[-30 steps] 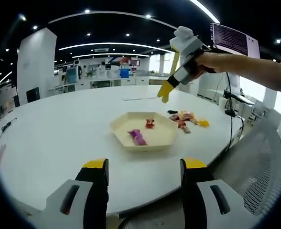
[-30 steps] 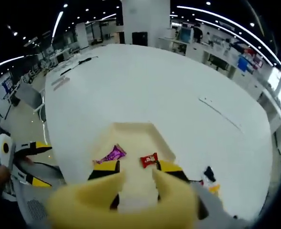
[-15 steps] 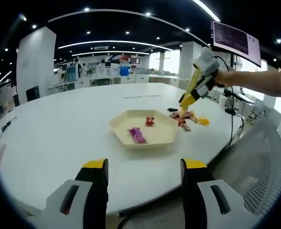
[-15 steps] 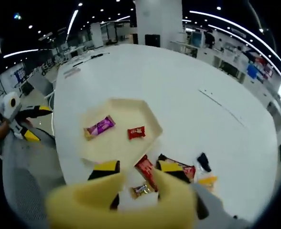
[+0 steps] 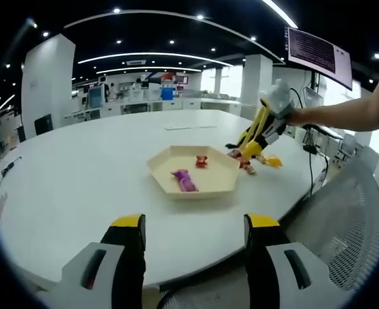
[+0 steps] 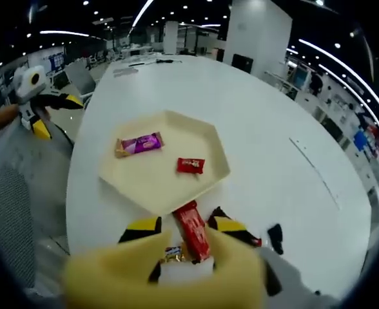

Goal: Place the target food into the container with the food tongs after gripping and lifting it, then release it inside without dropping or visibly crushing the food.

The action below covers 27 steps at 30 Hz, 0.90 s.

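Right gripper view is looking down past the right gripper (image 6: 182, 248), whose yellow tong jaws are standing apart, straddling a long red wrapped snack bar (image 6: 194, 230) lying on the round white surface (image 6: 254, 122) just outside the tray's near edge, toward the surface's near rim. The jaws are bracketing the bar but not yet pinching it, so this is probably the approach to a grasp. A small brown-and-gold wrapped candy (image 6: 173, 253) is sitting between the jaws too, close enough that it might get caught. The cream hexagonal tray (image 6: 212, 138), the container, is already holding 2 items: a purple wrapped bar (image 6: 138, 144) and a small red wrapped candy (image 6: 191, 166).

In the left gripper view, the left gripper (image 5: 193, 248) is idling with its black, yellow-tipped jaws wide apart, holding nothing, back from the surface's near edge, likely kept clear so the other one can work.
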Each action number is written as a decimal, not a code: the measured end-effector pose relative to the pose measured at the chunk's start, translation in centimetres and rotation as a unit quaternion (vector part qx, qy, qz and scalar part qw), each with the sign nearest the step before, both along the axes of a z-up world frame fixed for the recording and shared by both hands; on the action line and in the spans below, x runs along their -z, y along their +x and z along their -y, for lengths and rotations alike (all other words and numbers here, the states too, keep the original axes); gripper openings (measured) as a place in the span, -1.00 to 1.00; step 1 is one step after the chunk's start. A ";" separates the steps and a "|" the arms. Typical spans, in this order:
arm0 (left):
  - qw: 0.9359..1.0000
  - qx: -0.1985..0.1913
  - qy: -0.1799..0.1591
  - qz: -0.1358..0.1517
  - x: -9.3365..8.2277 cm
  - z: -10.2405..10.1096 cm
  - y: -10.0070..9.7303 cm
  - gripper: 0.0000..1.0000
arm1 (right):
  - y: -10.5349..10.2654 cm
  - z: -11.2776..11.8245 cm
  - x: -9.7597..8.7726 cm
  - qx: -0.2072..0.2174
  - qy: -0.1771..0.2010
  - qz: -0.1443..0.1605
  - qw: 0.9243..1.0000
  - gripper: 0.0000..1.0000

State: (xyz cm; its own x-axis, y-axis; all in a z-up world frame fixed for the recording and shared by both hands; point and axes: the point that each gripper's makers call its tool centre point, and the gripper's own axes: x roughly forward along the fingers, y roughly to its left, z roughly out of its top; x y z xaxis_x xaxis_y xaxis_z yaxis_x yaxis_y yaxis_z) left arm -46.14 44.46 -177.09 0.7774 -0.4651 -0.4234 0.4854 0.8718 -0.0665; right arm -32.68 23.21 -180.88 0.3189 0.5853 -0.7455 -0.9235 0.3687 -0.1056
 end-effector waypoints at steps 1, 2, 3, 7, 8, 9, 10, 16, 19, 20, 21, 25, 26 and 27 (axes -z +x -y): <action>1.000 0.000 0.000 -0.001 0.0 0.0 0.0 0.16 | 0.1 0.0 0.2 -0.005 0.001 -0.002 1.000 -0.40; 1.000 -0.001 0.001 -0.002 0.1 0.0 0.0 0.16 | 0.1 -0.1 0.3 -0.009 0.002 -0.003 1.000 -0.40; 1.000 -0.002 0.001 -0.002 0.1 0.0 0.0 0.16 | 0.2 -0.1 0.4 -0.015 0.002 -0.003 1.000 -0.40; 1.000 -0.005 0.001 -0.008 0.2 -0.1 0.0 0.16 | 0.9 0.0 1.1 -0.037 0.002 -0.012 0.999 -0.40; 1.000 -0.006 0.002 -0.009 0.2 -0.1 0.0 0.16 | 0.8 0.1 1.4 -0.043 -0.001 -0.020 0.999 -0.40; 1.000 -0.007 0.001 -0.010 0.3 -0.1 0.0 0.15 | 0.9 0.2 1.7 -0.050 -0.001 -0.023 0.998 -0.40; 1.000 -0.008 0.001 -0.011 0.3 -0.1 0.0 0.15 | 1.0 0.2 1.9 -0.055 -0.003 -0.022 0.998 -0.40; 1.000 -0.008 0.003 -0.016 0.4 -0.1 0.0 0.12 | 1.6 0.7 2.7 -0.078 -0.002 -0.043 0.996 -0.39; 1.000 -0.008 0.004 -0.017 0.5 -0.1 0.0 0.12 | 1.4 1.4 3.0 -0.070 -0.006 -0.072 0.995 -0.40; 1.000 -0.008 0.003 -0.017 0.5 -0.1 0.0 0.11 | 1.3 1.3 2.8 -0.077 0.001 -0.070 0.995 -0.40; 1.000 -0.009 0.003 -0.018 0.5 -0.1 0.0 0.11 | 1.1 1.1 2.9 -0.078 0.002 -0.073 0.994 -0.40; 1.000 -0.008 0.004 -0.019 0.5 -0.1 0.0 0.10 | 1.1 1.1 2.9 -0.090 0.005 -0.077 0.993 -0.41; 1.000 -0.008 0.004 -0.020 0.6 -0.1 0.0 0.10 | 1.0 1.1 2.9 -0.091 0.003 -0.077 0.993 -0.42; 1.000 -0.008 0.004 -0.020 0.6 -0.1 0.1 0.10 | 1.0 1.0 3.0 -0.095 0.000 -0.076 0.993 -0.42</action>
